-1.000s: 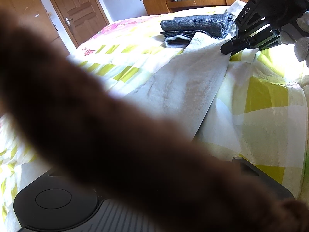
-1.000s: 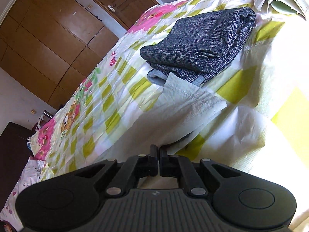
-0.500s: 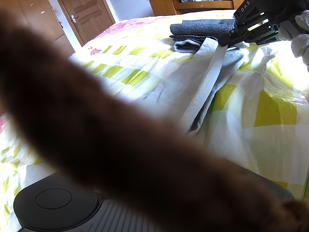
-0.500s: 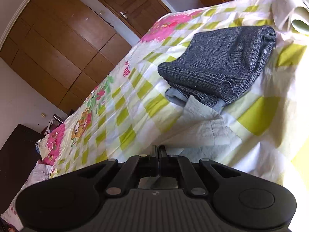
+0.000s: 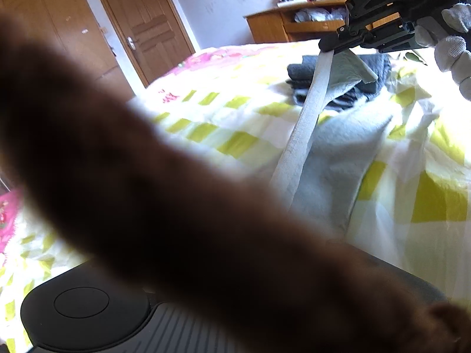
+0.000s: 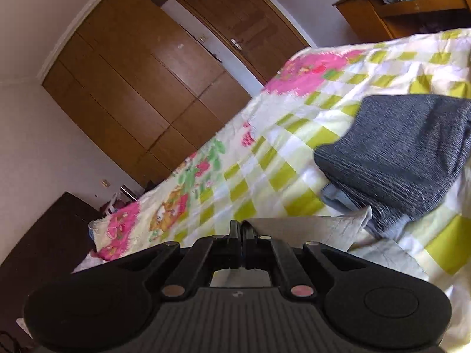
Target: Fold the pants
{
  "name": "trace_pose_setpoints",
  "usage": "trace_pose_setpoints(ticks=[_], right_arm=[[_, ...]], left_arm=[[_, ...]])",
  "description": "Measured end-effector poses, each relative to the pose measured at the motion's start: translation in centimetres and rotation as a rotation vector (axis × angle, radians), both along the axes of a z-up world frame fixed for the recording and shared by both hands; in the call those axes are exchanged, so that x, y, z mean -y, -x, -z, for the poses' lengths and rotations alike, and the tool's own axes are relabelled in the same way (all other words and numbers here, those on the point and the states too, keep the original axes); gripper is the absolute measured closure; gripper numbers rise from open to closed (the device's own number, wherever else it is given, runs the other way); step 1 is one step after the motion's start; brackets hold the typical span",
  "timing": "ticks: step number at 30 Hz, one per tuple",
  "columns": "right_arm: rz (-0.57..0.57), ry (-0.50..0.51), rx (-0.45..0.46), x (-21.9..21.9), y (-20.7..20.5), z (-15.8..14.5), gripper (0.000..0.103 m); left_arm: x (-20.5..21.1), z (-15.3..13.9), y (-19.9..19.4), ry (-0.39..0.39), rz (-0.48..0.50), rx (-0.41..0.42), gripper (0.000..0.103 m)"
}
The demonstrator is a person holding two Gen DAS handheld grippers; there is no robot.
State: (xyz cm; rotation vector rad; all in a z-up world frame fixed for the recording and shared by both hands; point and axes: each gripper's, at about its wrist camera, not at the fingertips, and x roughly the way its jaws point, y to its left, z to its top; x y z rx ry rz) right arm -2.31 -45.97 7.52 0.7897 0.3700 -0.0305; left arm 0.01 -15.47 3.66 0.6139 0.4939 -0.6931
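We're working on a pair of pale grey pants (image 5: 332, 158) spread across a bed (image 5: 435, 206) with a yellow-green check cover, and right now the far end of them is being lifted off it. Our right claw (image 5: 335, 47) is pinched down on the edge of the fabric, its fingers together with the cloth squeezed between them, and a strip of hem or waistband is hanging in a straight line from it down toward the near side. In the right wrist view the right claw's tips (image 6: 242, 229) are pressed tight, with the pale cloth fanning out just beyond them. A gloved hand (image 5: 450, 44) is carrying that claw.

The left claw is the annoying part: a big blurry brown shape (image 5: 176, 206), way too close to the lens to identify, is covering most of that view including the fingertips, so we can't see what it's gripping. Going by how taut the strip is running toward that side, our guess is it's clamped on the near end, but that's a guess.

Holding both ends up makes sense to us, since a limp piece won't fold cleanly if it's dragging on the cover. The already folded dark grey garment (image 6: 406, 153) is sitting just behind the lifted edge, so we're probably needing to keep clear of it.
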Motion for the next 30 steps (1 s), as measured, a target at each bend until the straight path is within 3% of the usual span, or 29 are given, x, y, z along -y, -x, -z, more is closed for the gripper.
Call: trace_pose_setpoints(ticks=[3, 5, 7, 9, 12, 16, 23, 26, 28, 30], right_arm=[[-0.014, 0.01, 0.173, -0.7, 1.3, -1.9, 0.084], [-0.009, 0.049, 0.137, -1.2, 1.4, -1.1, 0.084], [0.016, 0.056, -0.001, -0.9, 1.1, 1.7, 0.084], [0.046, -0.002, -0.15, 0.2, 1.4, 5.4, 0.084], [0.098, -0.042, -0.247, 1.6, 2.7, 8.4, 0.084], [0.111, -0.059, -0.255, 1.8, 3.5, 8.7, 0.084], [0.128, -0.043, -0.166, 1.1, 5.7, 6.0, 0.084], [0.162, -0.001, -0.245, 1.0, 5.6, 7.5, 0.083], [0.174, -0.029, -0.291, 1.5, 5.8, 8.7, 0.081], [0.174, -0.07, -0.27, 2.0, 6.3, 9.0, 0.08]], left_arm=[[-0.3, -1.7, 1.6, 0.045, -0.031, 0.18, 0.069], [0.0, -1.5, 2.4, 0.043, -0.028, 0.25, 0.07], [0.6, 0.1, 2.1, 0.025, -0.001, 0.164, 0.068], [1.3, 2.4, 1.9, -0.021, 0.031, 0.09, 0.067], [1.5, 4.8, 1.9, -0.058, 0.061, -0.016, 0.068], [1.4, 5.4, 2.5, -0.061, 0.079, -0.039, 0.07], [1.3, 4.7, 2.6, -0.039, 0.078, -0.029, 0.069], [1.7, 5.2, 2.6, -0.057, 0.09, -0.046, 0.069], [1.8, 5.6, 2.7, -0.067, 0.098, -0.056, 0.072], [1.8, 5.6, 2.8, -0.064, 0.096, -0.059, 0.072]])
